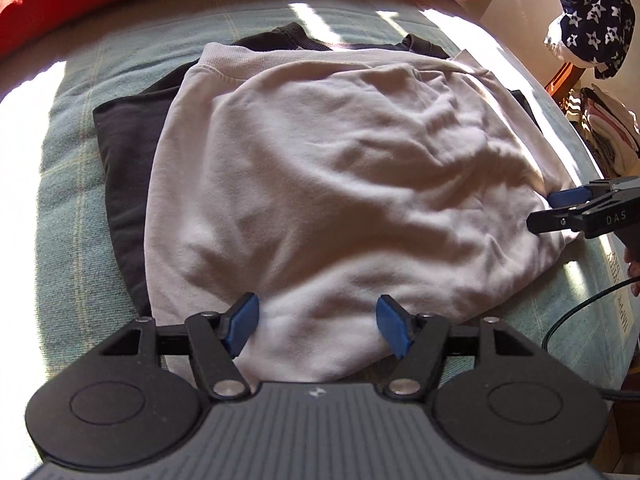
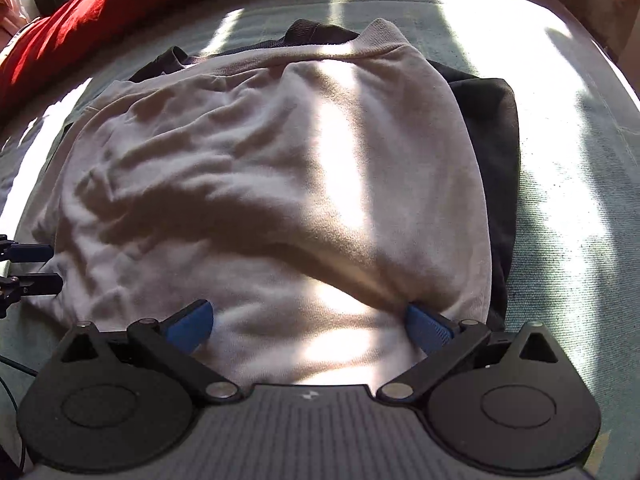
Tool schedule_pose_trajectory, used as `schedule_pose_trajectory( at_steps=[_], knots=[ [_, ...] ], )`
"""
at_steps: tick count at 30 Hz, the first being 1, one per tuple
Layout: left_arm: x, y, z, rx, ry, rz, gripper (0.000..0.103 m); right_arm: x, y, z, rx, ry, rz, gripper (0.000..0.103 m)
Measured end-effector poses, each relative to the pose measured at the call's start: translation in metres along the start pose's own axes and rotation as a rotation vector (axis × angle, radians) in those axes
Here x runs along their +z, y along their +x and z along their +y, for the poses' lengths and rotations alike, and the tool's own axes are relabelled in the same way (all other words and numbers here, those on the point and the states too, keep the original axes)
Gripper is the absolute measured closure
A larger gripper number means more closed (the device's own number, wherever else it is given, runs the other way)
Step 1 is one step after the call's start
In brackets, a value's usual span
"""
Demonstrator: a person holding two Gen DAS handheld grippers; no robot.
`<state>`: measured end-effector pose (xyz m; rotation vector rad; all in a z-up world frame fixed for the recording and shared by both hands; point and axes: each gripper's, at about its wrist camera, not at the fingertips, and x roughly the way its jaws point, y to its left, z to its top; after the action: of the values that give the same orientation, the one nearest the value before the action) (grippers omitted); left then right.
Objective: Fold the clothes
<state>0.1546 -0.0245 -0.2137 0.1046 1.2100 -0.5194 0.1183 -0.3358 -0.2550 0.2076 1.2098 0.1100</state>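
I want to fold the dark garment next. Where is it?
The dark garment lies on the bed under the white sweatshirt, showing along its left side in the left wrist view, right side in the other.

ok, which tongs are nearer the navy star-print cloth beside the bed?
Right. The right tongs are at the edge of the white sweatshirt, on the side toward the navy star-print cloth; the left tongs are at its near hem, farther off.

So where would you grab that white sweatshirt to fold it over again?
Probably by its near edge, from the person's side. The white sweatshirt lies flat on a dark garment, and its near edge already sits between the open left gripper and the open right gripper, one toward each corner.
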Motion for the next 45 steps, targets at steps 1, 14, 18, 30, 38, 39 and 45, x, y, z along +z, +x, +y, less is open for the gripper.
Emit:
schedule_pose_trajectory(
  at_steps=[1,14,18,30,38,39,45],
  knots=[
    [0.000,-0.003,0.001,0.005,-0.002,0.008,0.036,0.000,0.000,-0.001,0.003,-0.004,0.001,0.000],
    [0.082,-0.006,0.009,-0.050,-0.050,-0.189,0.035,0.043,-0.030,-0.002,0.123,0.016,-0.138,0.000],
    [0.090,0.018,0.019,-0.088,-0.120,-0.190,0.035,0.063,-0.013,-0.012,0.156,0.029,-0.164,0.000],
    [0.111,0.008,0.052,-0.072,-0.180,-0.215,0.035,0.076,-0.017,-0.058,0.153,0.162,-0.209,0.000],
    [0.122,0.052,0.070,-0.071,-0.304,-0.177,0.035,0.102,0.015,-0.050,0.100,0.129,-0.202,0.000],
    [0.121,0.053,0.069,-0.070,-0.303,-0.184,0.034,0.101,0.018,-0.052,0.096,0.143,-0.201,0.000],
    [0.114,0.028,0.055,-0.036,-0.198,-0.204,0.034,0.091,-0.002,-0.043,0.077,0.075,-0.226,0.000]
  ],
)
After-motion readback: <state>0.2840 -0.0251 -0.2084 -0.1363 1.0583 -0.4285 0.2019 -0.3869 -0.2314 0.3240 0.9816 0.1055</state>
